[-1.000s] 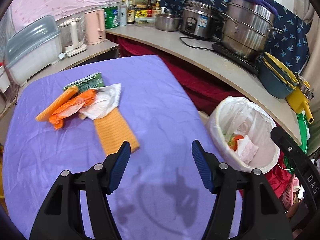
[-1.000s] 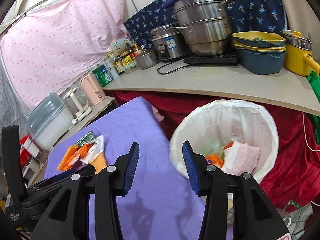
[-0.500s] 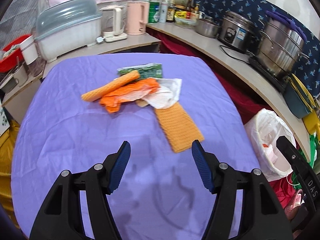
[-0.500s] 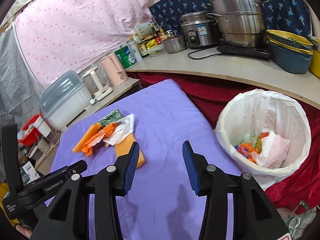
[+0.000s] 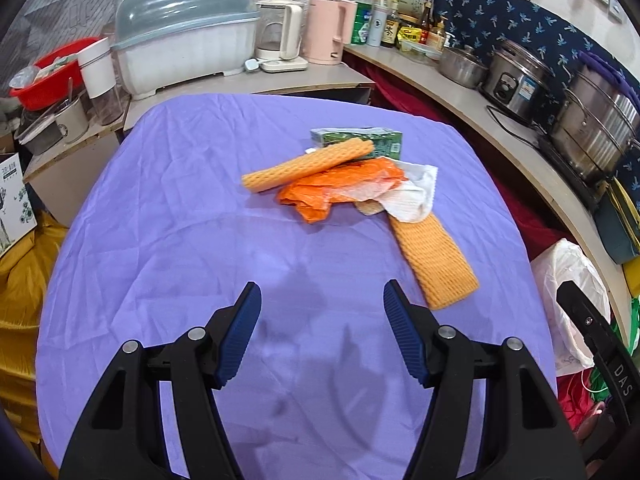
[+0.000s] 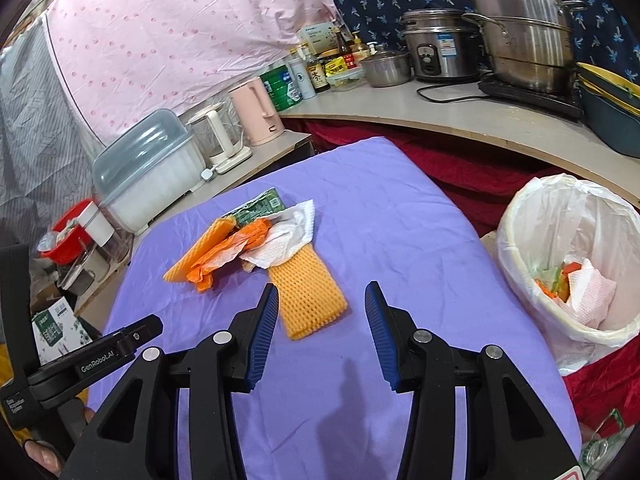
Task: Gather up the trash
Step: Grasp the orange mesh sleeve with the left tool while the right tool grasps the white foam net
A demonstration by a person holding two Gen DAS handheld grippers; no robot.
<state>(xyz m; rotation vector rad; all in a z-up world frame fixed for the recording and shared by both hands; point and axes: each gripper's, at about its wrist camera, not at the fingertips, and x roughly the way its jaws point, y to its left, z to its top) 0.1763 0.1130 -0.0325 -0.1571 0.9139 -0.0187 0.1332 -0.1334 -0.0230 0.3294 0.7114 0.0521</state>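
Orange foam-mesh sleeve [image 6: 307,294] lies flat at twelve o'clock; my right gripper [image 6: 321,326] and left gripper [image 5: 322,330], both spread, should pinch an edge.

A cramped home kitchen.

We see a curved counter [image 6: 460,120] with a rice cooker [image 6: 440,46], a stacked steamer pot [image 6: 520,28], sauce bottles [image 6: 320,72], two kettles [image 5: 300,30] and a covered dish rack [image 5: 184,36], all around a table [image 5: 160,240] under purple cloth, with a lined bin [image 6: 572,256] beside it.
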